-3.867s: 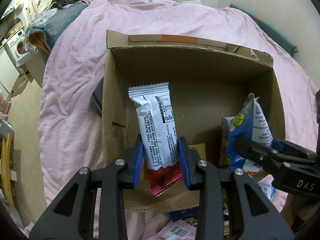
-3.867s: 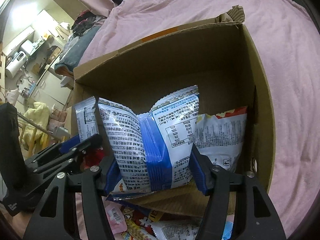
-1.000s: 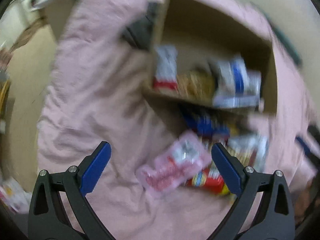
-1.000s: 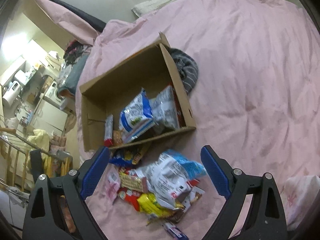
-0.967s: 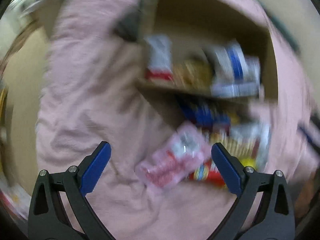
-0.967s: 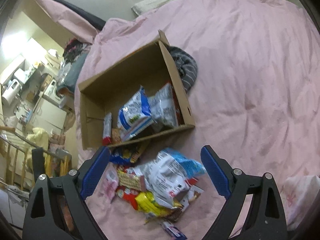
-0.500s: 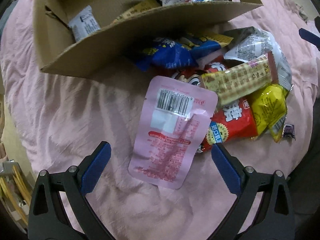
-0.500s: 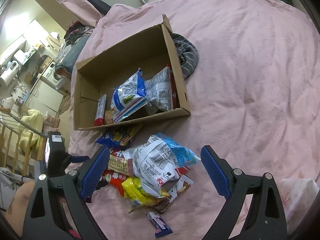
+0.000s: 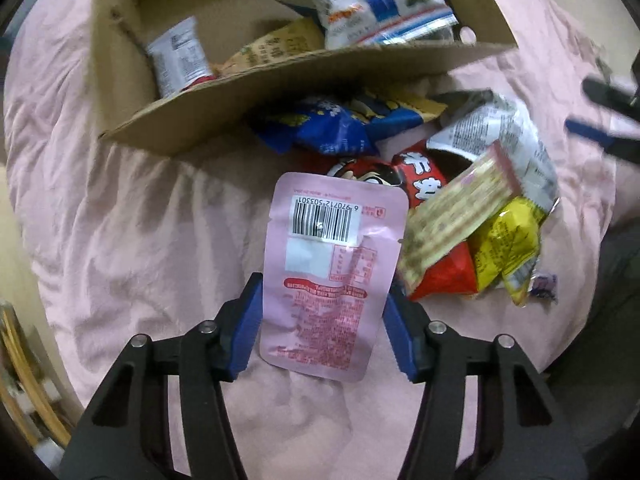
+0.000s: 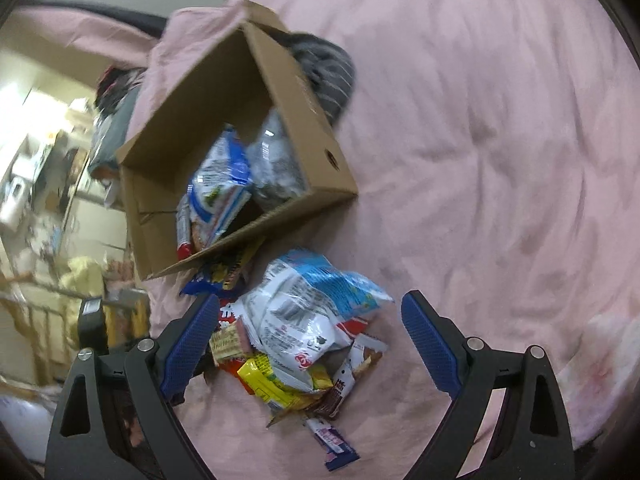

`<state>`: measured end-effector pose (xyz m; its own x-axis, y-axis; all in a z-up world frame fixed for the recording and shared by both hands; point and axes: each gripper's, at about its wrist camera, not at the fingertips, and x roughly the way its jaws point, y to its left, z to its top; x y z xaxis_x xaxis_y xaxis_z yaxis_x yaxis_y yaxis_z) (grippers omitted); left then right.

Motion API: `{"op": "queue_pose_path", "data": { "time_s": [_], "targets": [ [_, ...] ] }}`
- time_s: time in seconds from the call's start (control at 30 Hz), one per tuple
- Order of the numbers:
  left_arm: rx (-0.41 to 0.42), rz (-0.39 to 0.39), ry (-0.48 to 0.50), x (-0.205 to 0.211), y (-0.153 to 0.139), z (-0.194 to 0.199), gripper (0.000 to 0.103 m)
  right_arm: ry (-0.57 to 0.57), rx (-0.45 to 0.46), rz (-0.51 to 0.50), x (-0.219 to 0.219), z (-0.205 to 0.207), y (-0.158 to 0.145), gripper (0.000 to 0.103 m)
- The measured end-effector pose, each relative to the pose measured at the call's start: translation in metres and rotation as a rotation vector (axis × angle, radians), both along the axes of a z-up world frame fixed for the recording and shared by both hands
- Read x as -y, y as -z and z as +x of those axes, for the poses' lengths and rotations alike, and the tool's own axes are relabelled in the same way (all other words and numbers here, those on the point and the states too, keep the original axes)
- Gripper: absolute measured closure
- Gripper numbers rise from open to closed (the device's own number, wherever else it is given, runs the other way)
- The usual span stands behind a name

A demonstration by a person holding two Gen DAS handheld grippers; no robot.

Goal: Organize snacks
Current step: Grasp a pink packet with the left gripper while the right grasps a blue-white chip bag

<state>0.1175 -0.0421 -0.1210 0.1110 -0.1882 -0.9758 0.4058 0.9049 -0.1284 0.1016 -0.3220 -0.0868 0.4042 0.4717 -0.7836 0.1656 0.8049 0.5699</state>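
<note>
A pink pouch (image 9: 332, 272) with a barcode lies flat on the pink duvet in front of the cardboard box (image 9: 300, 80). My left gripper (image 9: 324, 320) points down over it. Its jaws are closing, one pad at each side edge of the pouch's lower half, and the pouch shows no buckling. Beside it lies a pile: a beige wafer pack (image 9: 452, 216), red pack (image 9: 436, 280), yellow pack (image 9: 504, 240) and blue pack (image 9: 320, 128). My right gripper (image 10: 310, 300) hangs open above the pile's white-and-blue bag (image 10: 304, 308). The box (image 10: 312, 92) holds a blue-and-white bag (image 9: 372, 4) and a white bar pack (image 9: 180, 60).
A grey striped garment (image 10: 328, 76) lies behind the box. A small purple-and-white bar (image 10: 336, 444) sits at the pile's near end. Bare pink duvet (image 10: 500, 160) spreads to the right. Room furniture shows past the bed's left edge.
My left gripper has come down onto the pink pouch and its jaws have narrowed from wide open to the pouch's edges. My right gripper has sunk toward the pile and rolled.
</note>
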Motion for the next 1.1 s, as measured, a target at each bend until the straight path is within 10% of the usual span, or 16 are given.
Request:
{"op": "queue_pose_path", "data": {
  "time_s": [0.47,0.7,1.1],
  "targets": [
    [-0.010,-0.185,-0.409,-0.056,-0.035,-0.024,0.050,0.002,-0.220,0.060,-0.028,0.023,0.055,0.006],
    [0.025,-0.149,-0.384,-0.046,-0.036,-0.024,0.050,-0.009,-0.246,0.120,-0.043,0.038,0.072,0.006],
    [0.067,-0.110,-0.385,-0.038,-0.039,-0.020,0.050,-0.088,-0.149,0.073,-0.047,0.028,0.045,0.040]
  ]
}}
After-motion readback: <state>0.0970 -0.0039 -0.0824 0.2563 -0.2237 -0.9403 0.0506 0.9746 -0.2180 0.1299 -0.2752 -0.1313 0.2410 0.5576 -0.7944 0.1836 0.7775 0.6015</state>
